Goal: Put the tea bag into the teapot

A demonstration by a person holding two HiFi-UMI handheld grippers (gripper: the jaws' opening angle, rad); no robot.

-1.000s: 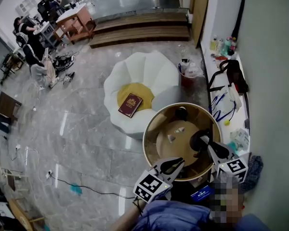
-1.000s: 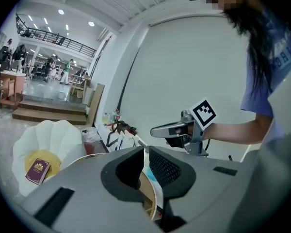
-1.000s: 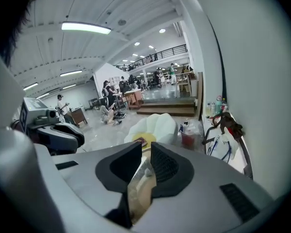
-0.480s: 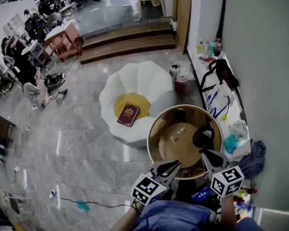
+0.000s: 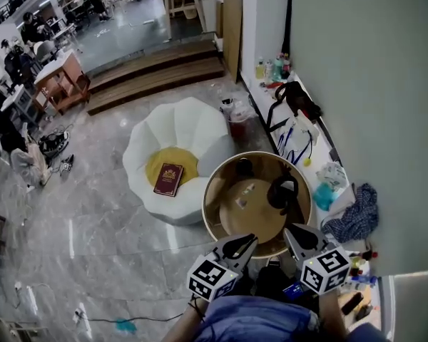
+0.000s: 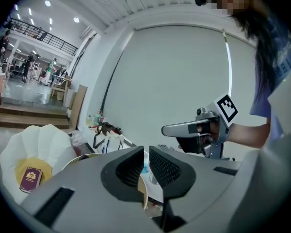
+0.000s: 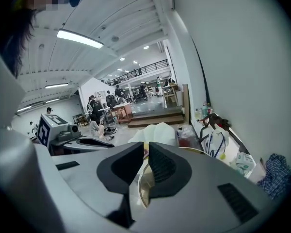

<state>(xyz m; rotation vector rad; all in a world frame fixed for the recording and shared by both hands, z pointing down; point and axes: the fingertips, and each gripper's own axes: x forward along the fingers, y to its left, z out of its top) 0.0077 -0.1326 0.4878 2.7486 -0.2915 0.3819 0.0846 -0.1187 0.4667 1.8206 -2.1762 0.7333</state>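
Tea bag (image 5: 241, 202) looks light, soft and easy to tear.
Pinch its top gently; left fingers (image 6: 122, 173) sit narrow and empty, right fingers (image 7: 163, 167) are closing on nothing.

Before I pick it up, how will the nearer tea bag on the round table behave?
This tea bag looks small, pale and thin, so it is probably light and soft, and may crumple when pinched. Lying on the round table, it could slide instead of lifting.

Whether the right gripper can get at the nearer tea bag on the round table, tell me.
Probably yes. The right gripper, jaws closing on nothing, hovers by the near rim of the table; the tea bag lies uncovered, the teapot beside it.
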